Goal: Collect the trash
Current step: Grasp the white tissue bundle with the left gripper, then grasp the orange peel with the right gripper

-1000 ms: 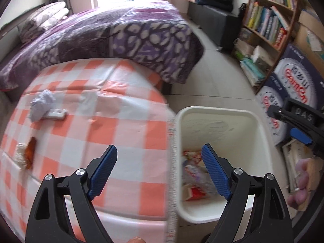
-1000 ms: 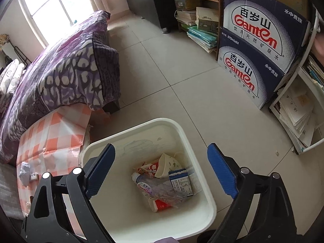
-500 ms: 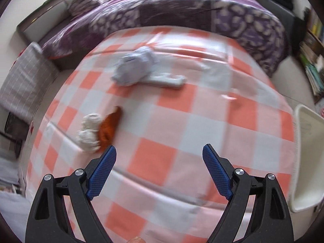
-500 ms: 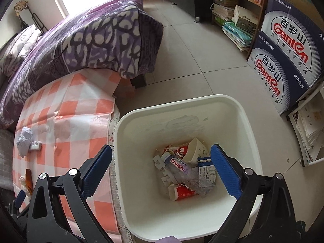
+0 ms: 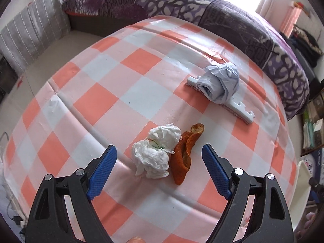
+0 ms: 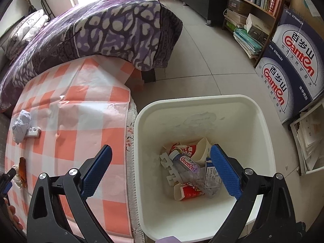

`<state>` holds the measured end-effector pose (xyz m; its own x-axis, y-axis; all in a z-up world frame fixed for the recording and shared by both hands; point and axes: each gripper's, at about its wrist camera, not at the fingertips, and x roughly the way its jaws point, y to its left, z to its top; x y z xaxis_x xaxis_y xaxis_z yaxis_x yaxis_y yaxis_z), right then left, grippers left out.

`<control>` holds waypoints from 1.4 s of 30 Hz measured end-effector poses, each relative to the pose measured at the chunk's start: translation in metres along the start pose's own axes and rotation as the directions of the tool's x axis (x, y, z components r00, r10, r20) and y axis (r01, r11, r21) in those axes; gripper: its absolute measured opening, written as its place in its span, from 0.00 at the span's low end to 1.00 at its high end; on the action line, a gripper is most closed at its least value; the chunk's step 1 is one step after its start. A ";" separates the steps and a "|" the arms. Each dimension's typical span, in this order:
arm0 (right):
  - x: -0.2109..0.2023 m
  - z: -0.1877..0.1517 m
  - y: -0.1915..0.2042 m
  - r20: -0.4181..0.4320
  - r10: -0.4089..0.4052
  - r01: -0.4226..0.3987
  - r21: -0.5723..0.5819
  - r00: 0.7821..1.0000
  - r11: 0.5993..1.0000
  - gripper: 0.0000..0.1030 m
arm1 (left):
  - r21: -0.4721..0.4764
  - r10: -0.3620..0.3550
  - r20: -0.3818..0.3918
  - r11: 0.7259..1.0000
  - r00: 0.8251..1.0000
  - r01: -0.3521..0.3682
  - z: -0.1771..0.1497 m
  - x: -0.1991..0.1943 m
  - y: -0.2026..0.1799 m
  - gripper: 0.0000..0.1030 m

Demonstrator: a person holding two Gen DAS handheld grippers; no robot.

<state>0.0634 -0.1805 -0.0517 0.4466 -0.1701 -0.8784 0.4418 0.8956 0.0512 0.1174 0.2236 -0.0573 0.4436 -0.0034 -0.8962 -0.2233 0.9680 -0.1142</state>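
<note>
A crumpled white tissue (image 5: 155, 151) and an orange peel (image 5: 185, 150) lie together on the orange-checked tablecloth (image 5: 105, 101). My left gripper (image 5: 159, 167) is open and empty, its jaws either side of them, just short. Farther off, a crumpled grey paper ball (image 5: 221, 84) rests on a white notched foam strip (image 5: 241, 111). My right gripper (image 6: 161, 170) is open and empty above the white trash bin (image 6: 261, 121), which holds a bottle (image 6: 187, 167), paper cups and cartons. The paper ball (image 6: 21, 124) and peel (image 6: 22, 171) also show in the right wrist view.
A bed with a purple patterned quilt (image 6: 113, 30) borders the table. A grey striped cushion (image 5: 30, 32) lies at the left. Stacked water cartons (image 6: 291, 70) and a bookshelf (image 6: 255, 2) stand beyond the bin on the tiled floor (image 6: 202, 64).
My left gripper has swung from over the bin to the table and closed in on the tissue and peel. My right gripper has shifted left over the bin's edge. Both stay open.
</note>
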 end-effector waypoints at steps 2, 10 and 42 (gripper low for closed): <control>0.000 -0.001 0.007 0.009 -0.002 0.002 -0.024 1.000 1.000 0.91 | -0.021 -0.028 -0.013 0.999 1.000 0.028 -0.001 0.004 0.004 0.74; 0.004 -0.011 0.047 -0.013 0.053 -0.055 -0.115 0.998 0.992 0.91 | -0.081 -0.110 -0.046 0.991 0.993 0.106 0.000 0.012 0.020 0.32; 0.005 -0.091 0.316 -0.214 0.357 -0.416 -0.490 0.909 0.766 0.20 | -0.282 -0.008 0.130 0.958 0.991 0.044 0.025 -0.069 0.103 0.31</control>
<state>0.1350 0.1392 -0.0834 0.3975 0.2527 -0.8821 -0.2279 0.9584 0.1718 0.0851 0.3298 0.0033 0.5544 0.0217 -0.8320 -0.4393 0.8567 -0.2703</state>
